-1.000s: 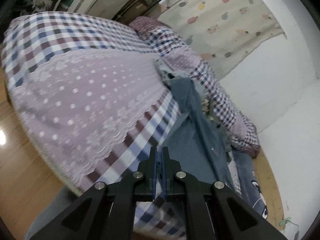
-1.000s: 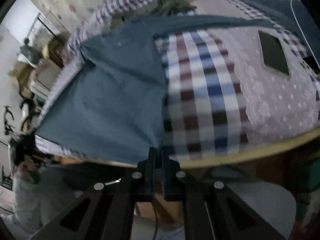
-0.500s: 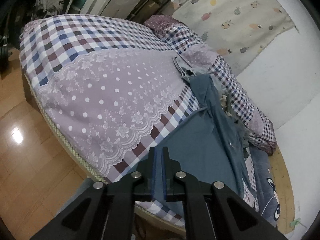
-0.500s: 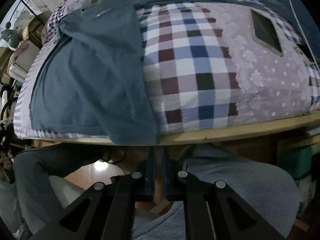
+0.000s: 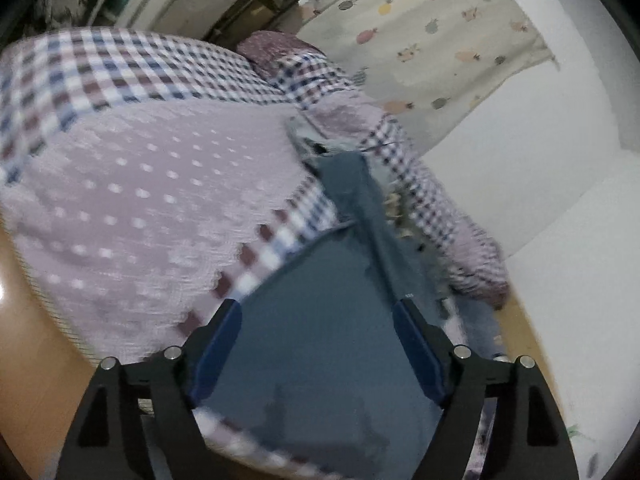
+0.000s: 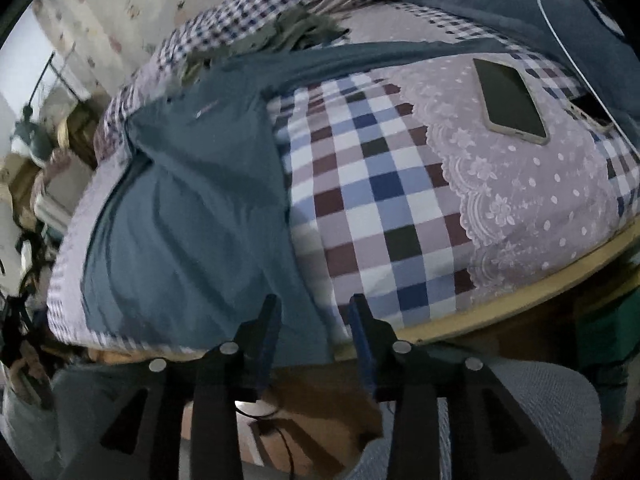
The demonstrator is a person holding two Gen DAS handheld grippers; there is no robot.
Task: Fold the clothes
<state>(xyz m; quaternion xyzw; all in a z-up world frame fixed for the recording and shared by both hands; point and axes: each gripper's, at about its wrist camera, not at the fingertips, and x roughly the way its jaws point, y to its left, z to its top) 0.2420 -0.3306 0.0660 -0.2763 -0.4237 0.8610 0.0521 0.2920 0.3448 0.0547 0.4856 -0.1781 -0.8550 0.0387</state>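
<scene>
Both grippers' fingers, shut a second earlier, were opening: left gripper (image 5: 318, 344) wide, right gripper (image 6: 314, 326) narrower. The blue garment (image 6: 192, 208) lay released on the bed (image 6: 380, 208), ready for folding.

Home bedroom: checked bedspread (image 6: 380, 200), pillow (image 5: 280, 46)

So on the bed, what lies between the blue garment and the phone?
In the right wrist view, only bedcover: a checked band beside the blue garment, then lilac lace up to the phone. Nothing else lies there.
</scene>
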